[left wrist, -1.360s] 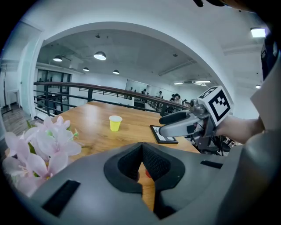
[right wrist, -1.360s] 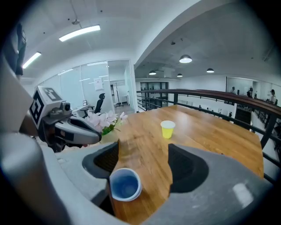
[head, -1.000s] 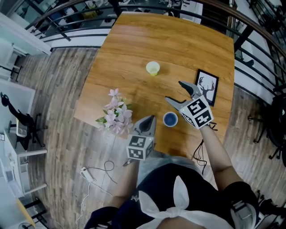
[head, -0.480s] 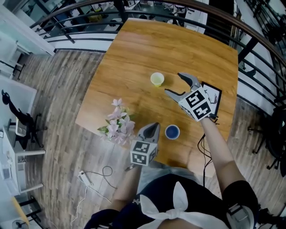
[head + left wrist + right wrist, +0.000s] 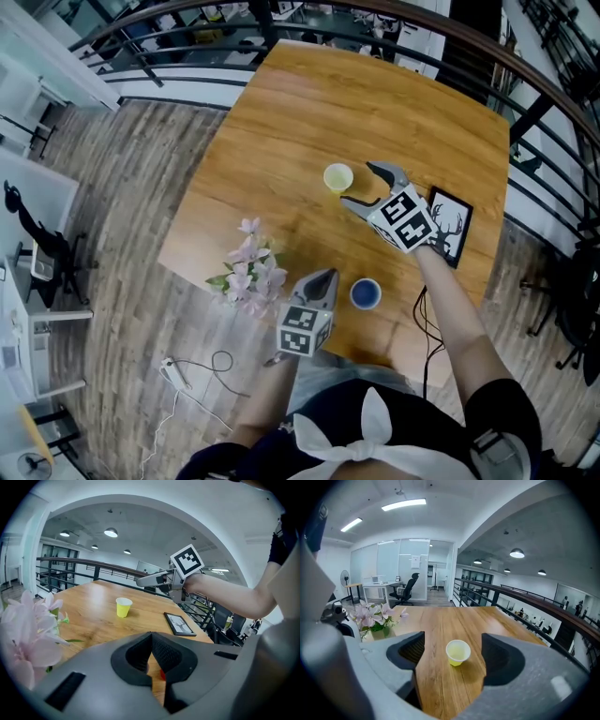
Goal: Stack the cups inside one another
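While two cups stood apart, a yellow cup [image 5: 338, 176] and a blue cup [image 5: 366, 293], my right tongs [image 5: 356, 184] gaped and my left tongs [image 5: 324, 277] were clenched, empty.

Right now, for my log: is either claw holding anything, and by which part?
Nothing held: right claw open, yellow cup ahead; left claw shut, empty.

yellow cup [image 5: 338, 177] | blue cup [image 5: 366, 293] | pink flowers [image 5: 251, 272] | brown wood-grain table [image 5: 281, 122]

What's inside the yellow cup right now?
The yellow cup looks empty: only its bare inner surface shows. Its near inner wall is hidden behind the rim.
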The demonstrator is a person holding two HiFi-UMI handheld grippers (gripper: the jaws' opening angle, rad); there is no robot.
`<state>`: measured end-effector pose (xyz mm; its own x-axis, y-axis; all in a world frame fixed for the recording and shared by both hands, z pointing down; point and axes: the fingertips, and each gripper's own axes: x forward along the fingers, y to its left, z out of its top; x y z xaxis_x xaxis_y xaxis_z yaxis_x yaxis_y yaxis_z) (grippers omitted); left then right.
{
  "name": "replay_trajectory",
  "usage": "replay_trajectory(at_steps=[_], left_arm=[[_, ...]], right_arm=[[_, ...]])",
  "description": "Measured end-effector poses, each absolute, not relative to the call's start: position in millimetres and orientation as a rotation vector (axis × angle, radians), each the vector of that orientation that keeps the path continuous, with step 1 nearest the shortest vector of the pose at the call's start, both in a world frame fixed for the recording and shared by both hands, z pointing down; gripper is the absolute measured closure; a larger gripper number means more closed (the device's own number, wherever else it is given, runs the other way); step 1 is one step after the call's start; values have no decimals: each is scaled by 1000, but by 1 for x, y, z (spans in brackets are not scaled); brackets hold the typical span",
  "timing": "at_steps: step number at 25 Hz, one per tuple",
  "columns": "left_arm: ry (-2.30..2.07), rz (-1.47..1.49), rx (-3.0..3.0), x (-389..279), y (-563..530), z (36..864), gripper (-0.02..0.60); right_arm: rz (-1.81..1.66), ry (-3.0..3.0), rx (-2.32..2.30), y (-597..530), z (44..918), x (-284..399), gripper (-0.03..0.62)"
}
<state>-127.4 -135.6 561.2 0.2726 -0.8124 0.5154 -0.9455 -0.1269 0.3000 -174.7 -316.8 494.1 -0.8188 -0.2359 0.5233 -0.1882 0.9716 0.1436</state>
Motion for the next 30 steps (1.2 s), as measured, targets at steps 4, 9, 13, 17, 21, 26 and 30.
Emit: replay_trajectory(at_steps=[4, 9, 13, 17, 21, 26, 30], left_arm=[[-1579, 300, 1963, -132, -138, 566, 565], [-1587, 293, 1938, -139, -141, 578, 565], [-1609, 282, 1931, -145, -144, 585, 565], [-1604, 296, 1910, -149, -145, 591, 565], [-1595, 304, 1910, -148, -146, 594, 566], [-1593, 300, 1910, -148, -148, 596, 565], [-1573, 315, 1912, -147, -148, 597, 565]], right_arm=[[-93, -2527, 273, -323, 512, -186, 203], [-74, -2488, 247, -330, 538, -195, 194], [-67, -2472, 236, -335, 555, -203, 192], [-65, -2444, 232, -339, 573, -211, 192], [-64, -2421, 247, -345, 586, -215, 192], [-33, -2398, 252, -350, 601, -221, 192], [2, -2416, 278, -357, 607, -228, 192]])
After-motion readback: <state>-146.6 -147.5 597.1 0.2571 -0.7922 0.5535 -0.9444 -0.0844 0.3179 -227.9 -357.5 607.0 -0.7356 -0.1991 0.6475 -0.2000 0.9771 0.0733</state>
